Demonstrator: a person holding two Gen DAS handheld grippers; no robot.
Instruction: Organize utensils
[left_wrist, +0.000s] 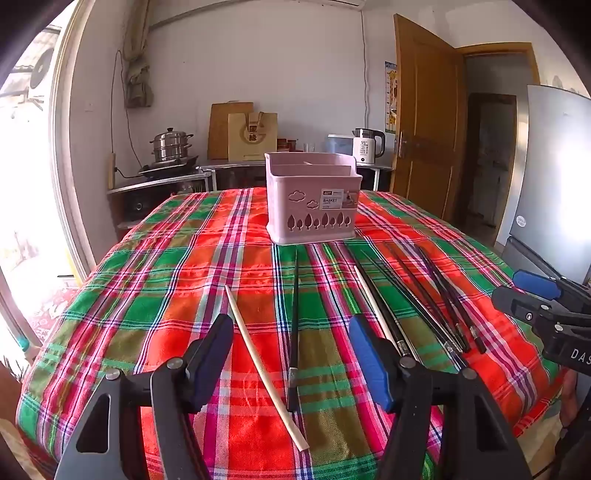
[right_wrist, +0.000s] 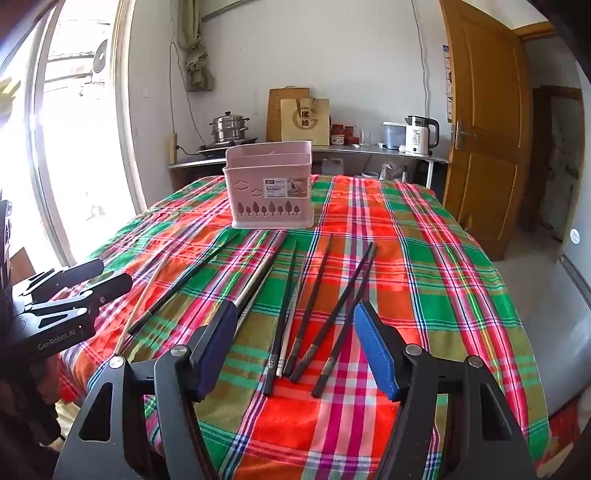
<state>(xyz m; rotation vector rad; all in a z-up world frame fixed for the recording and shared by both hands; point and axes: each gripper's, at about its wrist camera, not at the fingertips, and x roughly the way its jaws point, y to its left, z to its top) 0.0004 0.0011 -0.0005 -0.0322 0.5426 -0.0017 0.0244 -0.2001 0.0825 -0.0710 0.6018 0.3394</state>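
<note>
Chopsticks are all loose on the plaid tablecloth (left_wrist: 155, 295), none in the pink basket (left_wrist: 313, 199) from what I can see.

Basket stands upright at the far middle of the table, label and tree cut-outs facing me. It has inner dividers; I can't tell from here if anything sits inside.

Left gripper (left_wrist: 291, 325): I have it hovering above the near edge, jaws spread wide, nothing between the pads. In my left wrist view two sticks lie in the gap below it: a pale wooden chopstick (left_wrist: 264, 373) running diagonally toward the near edge, and a black chopstick (left_wrist: 294, 332) just beside it, roughly parallel, pointing at the basket. Neither is touched.

Right gripper (right_wrist: 295, 314): also wide open, empty, hovering over the main cluster. In my right wrist view I see a fan of black chopsticks (right_wrist: 317, 302) lying between its fingers, decorated thick ends toward me, tips converging toward the basket. Some overlap or touch each other; exact count is hard to tell. A pale stick (right_wrist: 287, 332) lies among them. Further left is another black stick (right_wrist: 184, 291), then a second pale one (right_wrist: 138, 306) near the left gripper body.

Background: counter with steamer pot (left_wrist: 171, 146) and white kettle (left_wrist: 367, 146), wooden door (left_wrist: 428, 122) ajar.
</note>
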